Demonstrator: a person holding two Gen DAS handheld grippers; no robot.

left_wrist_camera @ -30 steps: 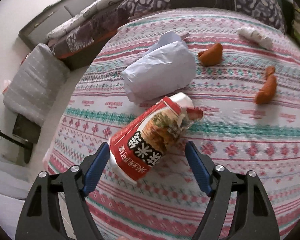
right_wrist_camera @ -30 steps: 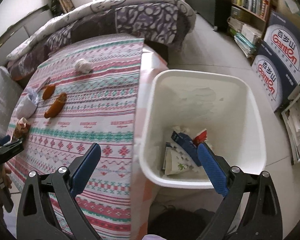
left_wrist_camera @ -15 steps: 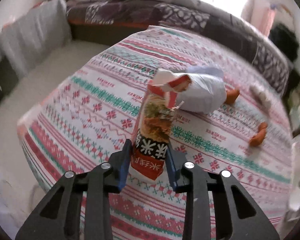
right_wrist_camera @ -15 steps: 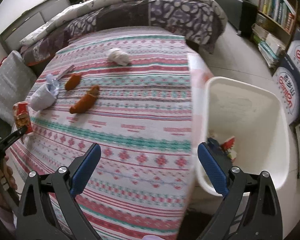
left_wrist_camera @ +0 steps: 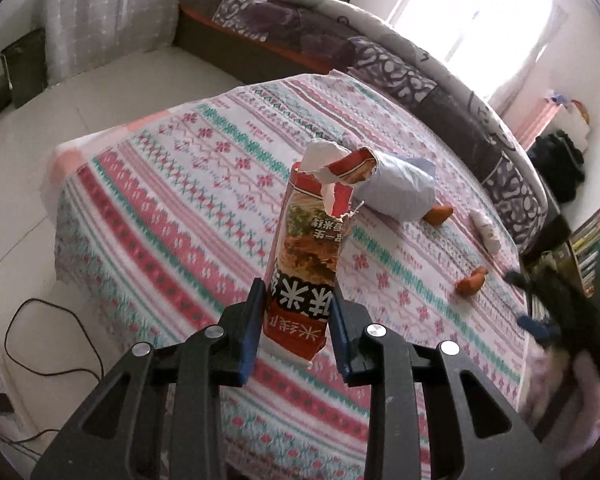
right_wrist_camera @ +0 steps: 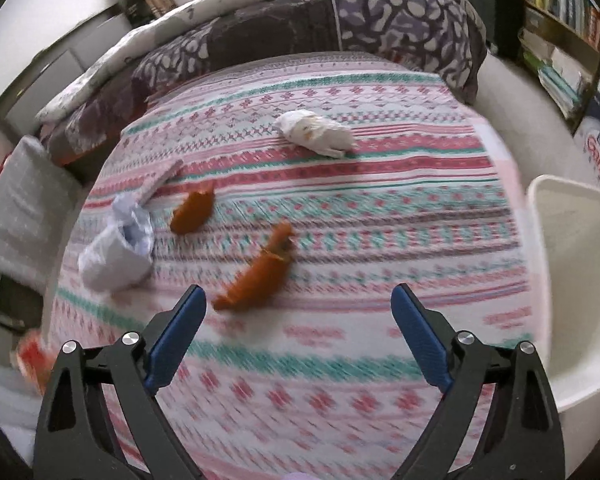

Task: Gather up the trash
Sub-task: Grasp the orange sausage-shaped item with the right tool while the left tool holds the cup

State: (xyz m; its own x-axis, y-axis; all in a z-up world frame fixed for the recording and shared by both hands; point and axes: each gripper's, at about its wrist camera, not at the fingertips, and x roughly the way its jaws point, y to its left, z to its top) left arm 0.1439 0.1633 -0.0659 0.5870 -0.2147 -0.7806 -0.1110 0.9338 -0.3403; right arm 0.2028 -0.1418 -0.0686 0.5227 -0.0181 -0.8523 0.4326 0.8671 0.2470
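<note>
My left gripper point(left_wrist_camera: 296, 320) is shut on a torn red noodle wrapper point(left_wrist_camera: 312, 248) and holds it upright above the patterned table cloth point(left_wrist_camera: 172, 200). My right gripper point(right_wrist_camera: 296, 320) is open and empty above the cloth, close to an orange peel point(right_wrist_camera: 260, 272). A second orange peel point(right_wrist_camera: 194, 208), a crumpled pale paper bag point(right_wrist_camera: 116, 248) and a white crumpled wrapper point(right_wrist_camera: 316, 134) lie farther off on the cloth. The white trash bin point(right_wrist_camera: 572, 272) stands at the table's right edge. The paper bag point(left_wrist_camera: 400, 188) lies behind the held wrapper in the left wrist view.
A bed with a purple patterned quilt point(right_wrist_camera: 300, 20) runs behind the table. A grey cushion point(right_wrist_camera: 20, 204) sits at the left. Bookshelves and cartons point(right_wrist_camera: 572, 40) stand at the right. A black cable point(left_wrist_camera: 52, 344) lies on the floor left of the table.
My left gripper closed on the noodle wrapper and lifted it off the cloth. My right gripper swung left from above the bin to over the table, nearer the orange peel.
</note>
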